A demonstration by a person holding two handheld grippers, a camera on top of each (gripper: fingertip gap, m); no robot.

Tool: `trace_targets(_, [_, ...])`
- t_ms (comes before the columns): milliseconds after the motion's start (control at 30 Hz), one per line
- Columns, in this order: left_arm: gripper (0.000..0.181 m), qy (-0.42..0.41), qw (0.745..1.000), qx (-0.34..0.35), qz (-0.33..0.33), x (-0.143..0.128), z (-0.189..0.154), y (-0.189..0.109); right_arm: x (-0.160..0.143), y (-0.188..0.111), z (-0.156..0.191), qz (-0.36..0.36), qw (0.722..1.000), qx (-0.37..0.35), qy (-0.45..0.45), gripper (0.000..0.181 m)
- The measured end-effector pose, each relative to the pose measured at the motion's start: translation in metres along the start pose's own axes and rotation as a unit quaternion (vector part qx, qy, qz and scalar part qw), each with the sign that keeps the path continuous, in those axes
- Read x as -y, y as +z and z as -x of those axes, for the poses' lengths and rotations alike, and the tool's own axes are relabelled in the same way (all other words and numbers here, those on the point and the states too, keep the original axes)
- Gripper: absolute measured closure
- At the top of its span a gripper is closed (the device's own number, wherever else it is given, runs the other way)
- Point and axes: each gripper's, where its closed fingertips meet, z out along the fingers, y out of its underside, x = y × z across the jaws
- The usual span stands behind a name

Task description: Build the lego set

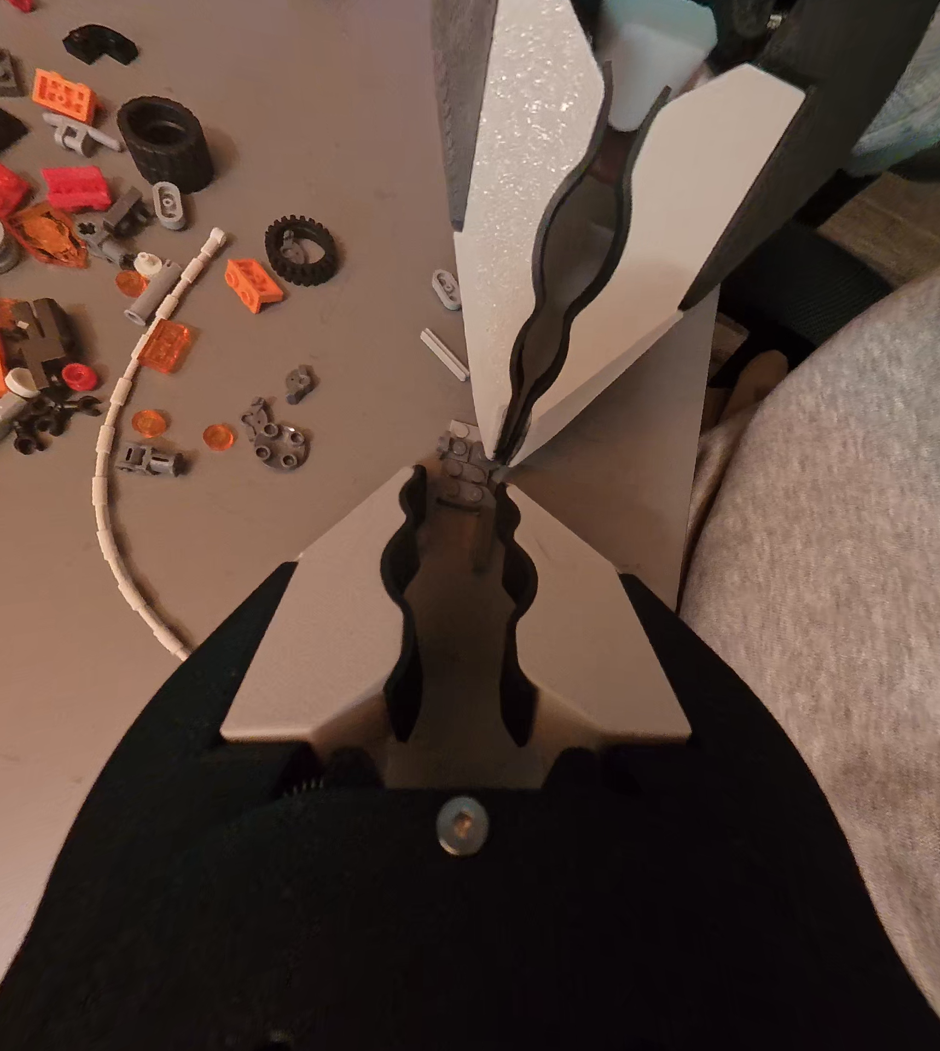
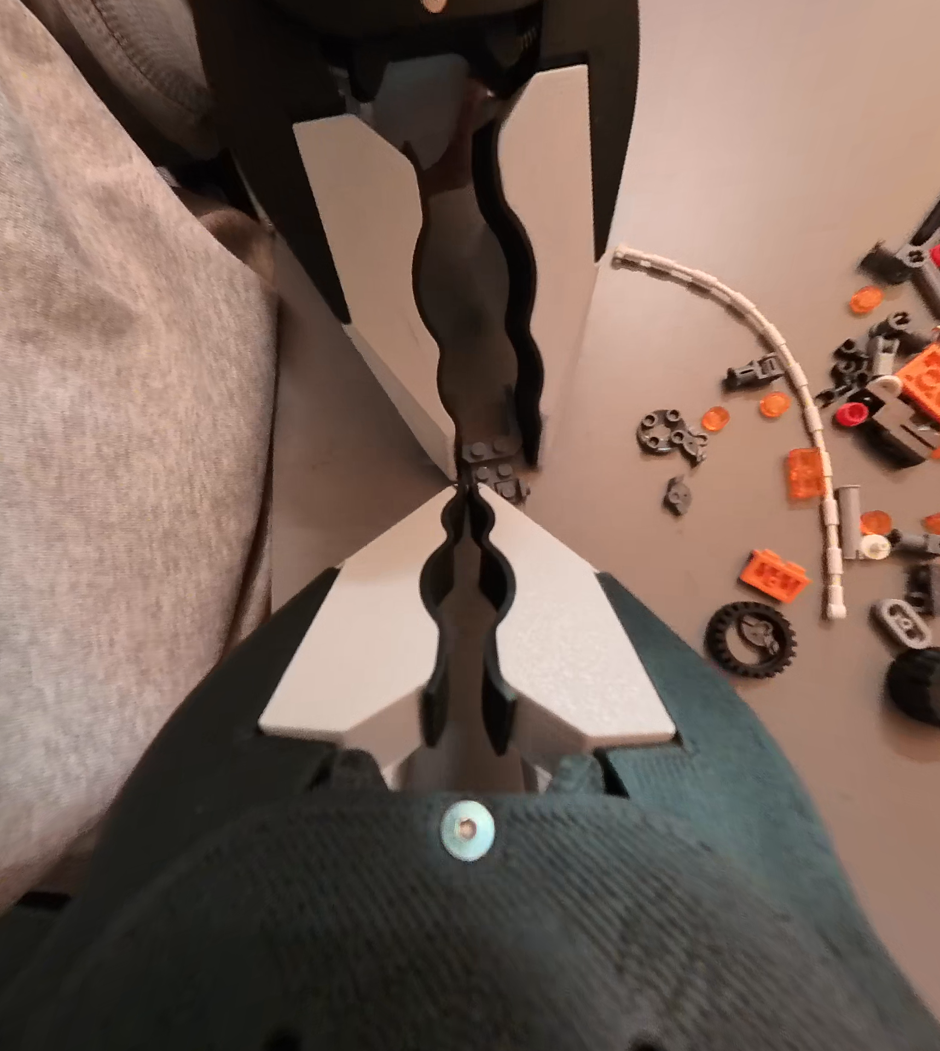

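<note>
A small grey studded plate assembly [image 1: 465, 472] is held just above the grey-brown table [image 1: 286, 597], close to its near edge. My left gripper [image 1: 459, 483] is shut on it, one finger on each side. My right gripper [image 1: 499, 455] comes from the opposite side, its jaws closed, and its tips pinch the corner of a second small grey plate [image 2: 499, 483]. That plate lies against the first one [image 2: 487, 452]. In the right wrist view, my right gripper [image 2: 465, 489] meets the left gripper [image 2: 493, 455] tip to tip.
Loose pieces lie spread over the table: a white flexible hose [image 1: 115, 443], a wide black tyre [image 1: 166, 142], a thin black tyre [image 1: 303, 256], orange bricks [image 1: 254, 284] and grey connectors [image 1: 280, 443]. A person's grey clothing [image 1: 854, 569] fills the side beyond the table edge. My left and right fingertips are right by each other.
</note>
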Motion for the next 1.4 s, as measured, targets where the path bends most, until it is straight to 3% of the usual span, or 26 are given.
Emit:
trace_targets(600, [0.158, 0.01, 1.0, -0.009, 0.003, -0.0007, -0.004, 0.0006, -0.0004, -0.0027, 0.0025, 0.001, 0.978, 0.188, 0.09, 0.181])
trace_targets(1100, [0.158, 0.01, 1.0, -0.009, 0.003, -0.0008, -0.0039, 0.0007, -0.0014, -0.0015, 0.0018, -0.002, 0.974, 0.209, 0.084, 0.181])
trace_targets(1400, [0.159, 0.003, 1.0, -0.015, 0.002, -0.0005, -0.0039, 0.0005, -0.0016, -0.0026, 0.0013, 0.0, 0.992, 0.12, 0.027, 0.177])
